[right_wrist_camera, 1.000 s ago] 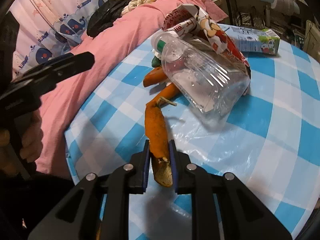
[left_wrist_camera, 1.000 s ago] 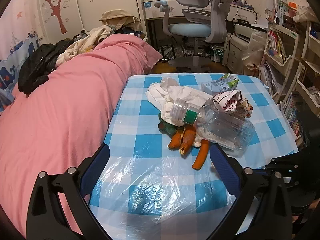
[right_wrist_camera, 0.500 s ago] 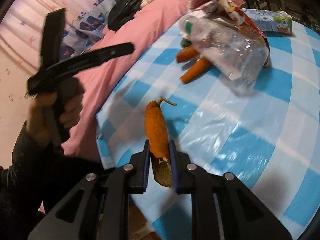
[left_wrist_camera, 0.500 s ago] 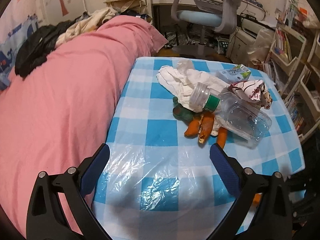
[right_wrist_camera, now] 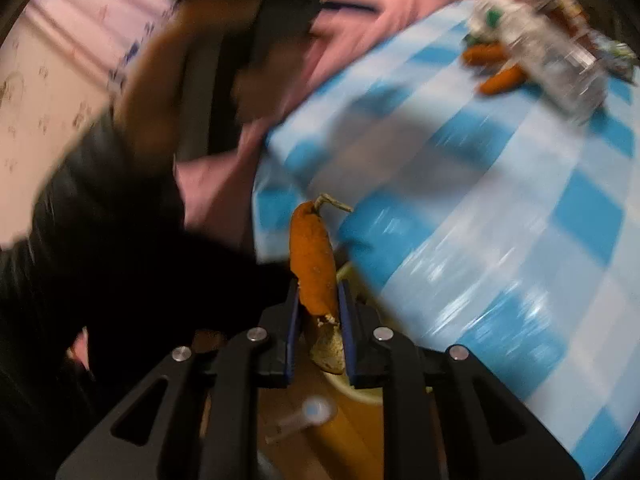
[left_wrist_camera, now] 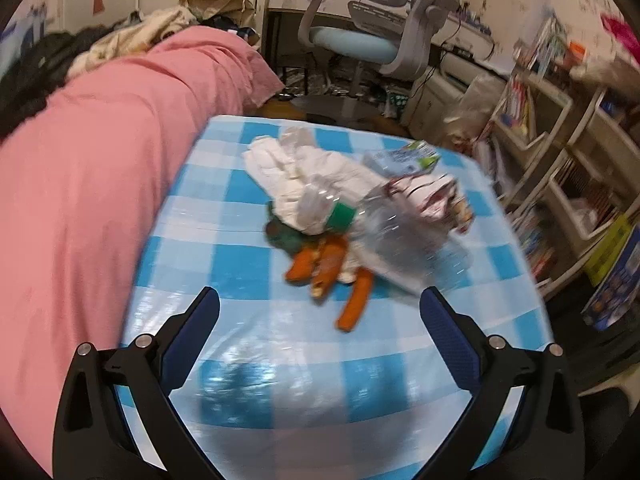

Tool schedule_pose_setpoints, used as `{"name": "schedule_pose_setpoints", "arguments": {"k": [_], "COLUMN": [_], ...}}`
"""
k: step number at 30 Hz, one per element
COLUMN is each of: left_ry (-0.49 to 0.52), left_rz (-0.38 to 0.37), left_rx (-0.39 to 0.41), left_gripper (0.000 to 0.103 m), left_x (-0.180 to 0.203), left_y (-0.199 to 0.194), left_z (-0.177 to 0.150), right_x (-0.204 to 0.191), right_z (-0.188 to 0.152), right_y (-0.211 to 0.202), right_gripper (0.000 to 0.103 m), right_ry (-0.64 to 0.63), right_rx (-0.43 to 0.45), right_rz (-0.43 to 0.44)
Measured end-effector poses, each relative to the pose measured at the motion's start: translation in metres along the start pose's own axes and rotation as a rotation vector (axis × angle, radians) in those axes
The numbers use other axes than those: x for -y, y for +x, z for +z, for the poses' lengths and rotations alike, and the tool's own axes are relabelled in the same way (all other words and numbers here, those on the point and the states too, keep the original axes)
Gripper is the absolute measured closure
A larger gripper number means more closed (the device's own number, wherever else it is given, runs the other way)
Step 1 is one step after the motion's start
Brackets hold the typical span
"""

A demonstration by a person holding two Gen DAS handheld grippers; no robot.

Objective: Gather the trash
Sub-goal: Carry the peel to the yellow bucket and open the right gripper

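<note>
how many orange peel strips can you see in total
4: one clamped in the right gripper, off the table's near edge; three peels left on the table by the bottle. More may hide underneath.

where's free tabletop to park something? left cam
Bare checked cloth between the pink blanket and the trash pile, and the near strip ahead of the left gripper. Crowded mid-right: bottle, peels, tissues, carton.

Print on the carton point(left_wrist_camera: 404, 157) and wrapper point(left_wrist_camera: 430, 199) is too blurred to read.
</note>
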State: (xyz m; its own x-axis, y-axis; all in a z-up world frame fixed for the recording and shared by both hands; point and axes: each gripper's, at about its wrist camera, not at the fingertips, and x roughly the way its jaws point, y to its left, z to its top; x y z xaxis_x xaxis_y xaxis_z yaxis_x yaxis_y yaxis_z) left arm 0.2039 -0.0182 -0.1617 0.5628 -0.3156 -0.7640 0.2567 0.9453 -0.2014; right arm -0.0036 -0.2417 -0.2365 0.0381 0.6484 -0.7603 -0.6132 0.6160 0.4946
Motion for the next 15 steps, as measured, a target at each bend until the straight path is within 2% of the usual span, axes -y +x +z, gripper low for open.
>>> {"name": "schedule_pose_setpoints", "arguments": {"k": [3,10,13,15], "left_ry": [-0.031,-0.042,-0.082,-0.113], "left_rz": [-0.062,-0.116,-0.108,-0.091], "left_rx": [0.003,-0.008,-0.033,-0.063], "left_gripper": [0.006,0.006,0.006,0.006], "left_x": [0.009,0.041,0.049,0.054], "left_y": [0.000,0.006,0.017,0.028], "left_z": [0.004,0.008,0.010,0.010], "right_x": [-0.006,-0.019,-0.019,-0.018], "right_z": [-0.008,-0.015,-0.019,-0.021], "right_y": [0.022,0.051,0.052,0.047], "right_gripper": [0.084,0.084,0.080,0.066], "right_ry": [-0.026,-0.087,-0.089,-0.093], "right_rx": [-0.054,-0.097,-0.104,-0.098], "right_rz": [-0.017,-0.035,-0.005,0.011]}}
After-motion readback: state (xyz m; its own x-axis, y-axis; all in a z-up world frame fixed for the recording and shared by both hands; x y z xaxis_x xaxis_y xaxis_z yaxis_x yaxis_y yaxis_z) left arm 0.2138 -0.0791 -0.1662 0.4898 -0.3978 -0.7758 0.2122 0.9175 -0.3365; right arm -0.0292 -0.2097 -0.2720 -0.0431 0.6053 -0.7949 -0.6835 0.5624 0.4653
